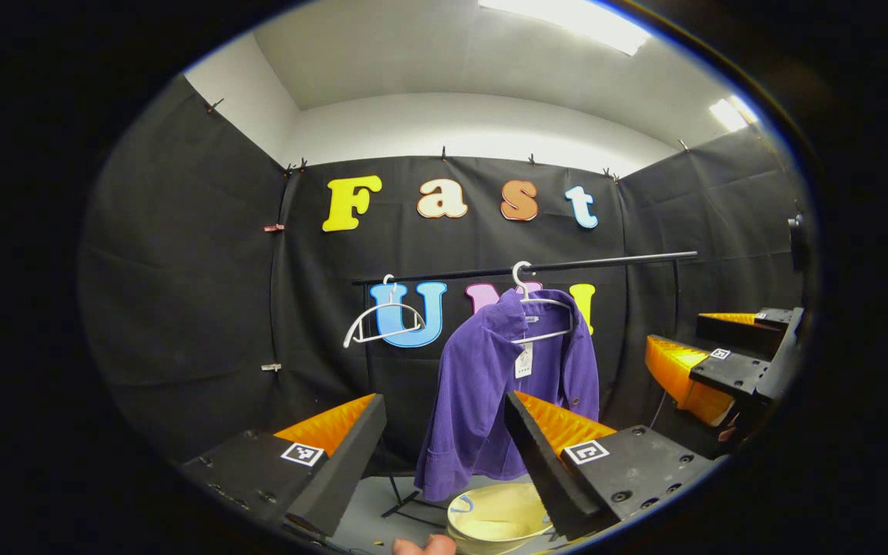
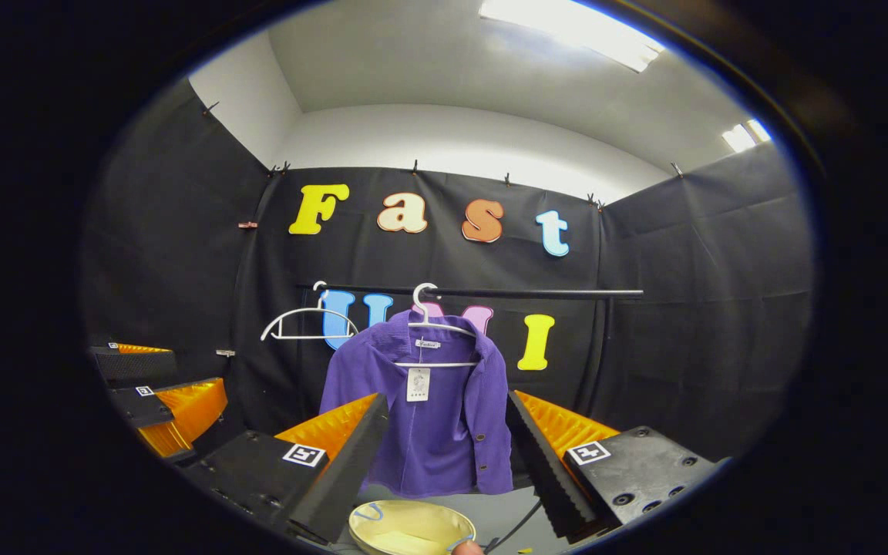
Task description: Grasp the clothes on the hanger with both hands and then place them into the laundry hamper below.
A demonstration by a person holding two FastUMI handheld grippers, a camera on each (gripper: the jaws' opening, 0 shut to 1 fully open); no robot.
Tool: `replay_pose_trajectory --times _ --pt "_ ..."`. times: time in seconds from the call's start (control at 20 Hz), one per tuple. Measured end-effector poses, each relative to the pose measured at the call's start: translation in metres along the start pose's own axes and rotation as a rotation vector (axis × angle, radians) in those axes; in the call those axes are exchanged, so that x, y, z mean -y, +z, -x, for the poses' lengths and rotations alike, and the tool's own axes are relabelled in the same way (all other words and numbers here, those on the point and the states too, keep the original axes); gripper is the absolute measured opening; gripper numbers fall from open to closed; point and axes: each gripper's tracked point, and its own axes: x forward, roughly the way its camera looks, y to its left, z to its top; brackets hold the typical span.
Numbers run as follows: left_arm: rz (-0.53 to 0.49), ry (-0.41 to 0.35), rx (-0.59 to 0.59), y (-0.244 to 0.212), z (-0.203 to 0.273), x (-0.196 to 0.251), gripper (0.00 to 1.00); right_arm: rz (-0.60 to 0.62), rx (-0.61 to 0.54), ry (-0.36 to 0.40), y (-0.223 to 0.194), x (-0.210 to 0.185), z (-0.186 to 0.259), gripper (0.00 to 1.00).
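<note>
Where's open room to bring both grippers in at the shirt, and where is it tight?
Open: the air before the shirt, and the rail stretch to its right. The gap between the empty hanger and the shirt's hanger is narrower. Crowded below: the hamper sits just under the hem.

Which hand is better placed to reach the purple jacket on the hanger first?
Probably the right. In the right gripper view the purple corduroy jacket hangs squarely between the open right tongs, facing them. The left tongs see the jacket angled and off to one side. Both stand apart from it.
</note>
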Motion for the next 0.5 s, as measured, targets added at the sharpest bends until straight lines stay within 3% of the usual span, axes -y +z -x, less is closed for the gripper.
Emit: replay_pose_trajectory --times 0.5 --pt "0.028 -0.004 0.03 0.008 -0.03 0.003 0.97 -0.057 -0.026 -0.033 -0.009 0.009 -0.024 0.98"
